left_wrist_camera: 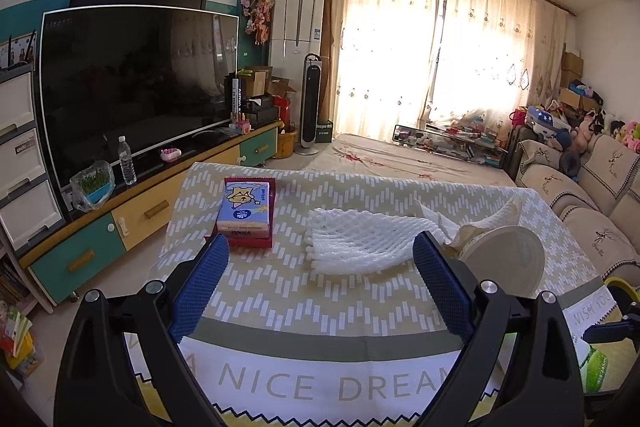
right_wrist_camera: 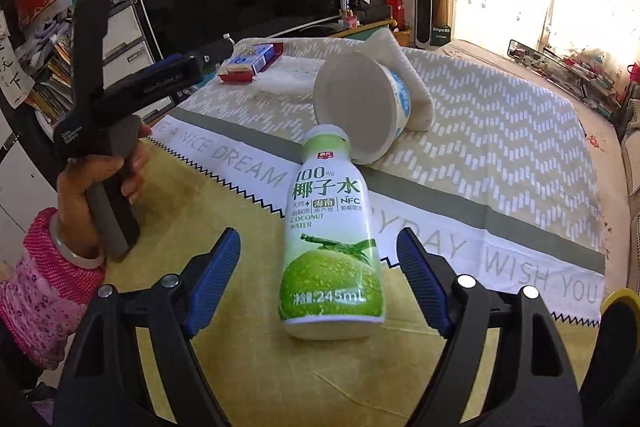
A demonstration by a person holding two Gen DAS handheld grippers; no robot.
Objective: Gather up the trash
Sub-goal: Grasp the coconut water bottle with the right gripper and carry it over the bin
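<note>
Coconut-water bottle lies green-labelled, capped, on tablecloth.

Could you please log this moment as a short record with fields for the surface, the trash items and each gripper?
surface: table covered by a patterned cloth
coconut water bottle: lying on its side, between the right gripper's open fingers, not gripped
paper cup: tipped over, base toward the right camera
foam fruit net: flat on the cloth, ahead of the left gripper
tissue pack: on a red box
left gripper: open, empty
right gripper: open, empty
</note>
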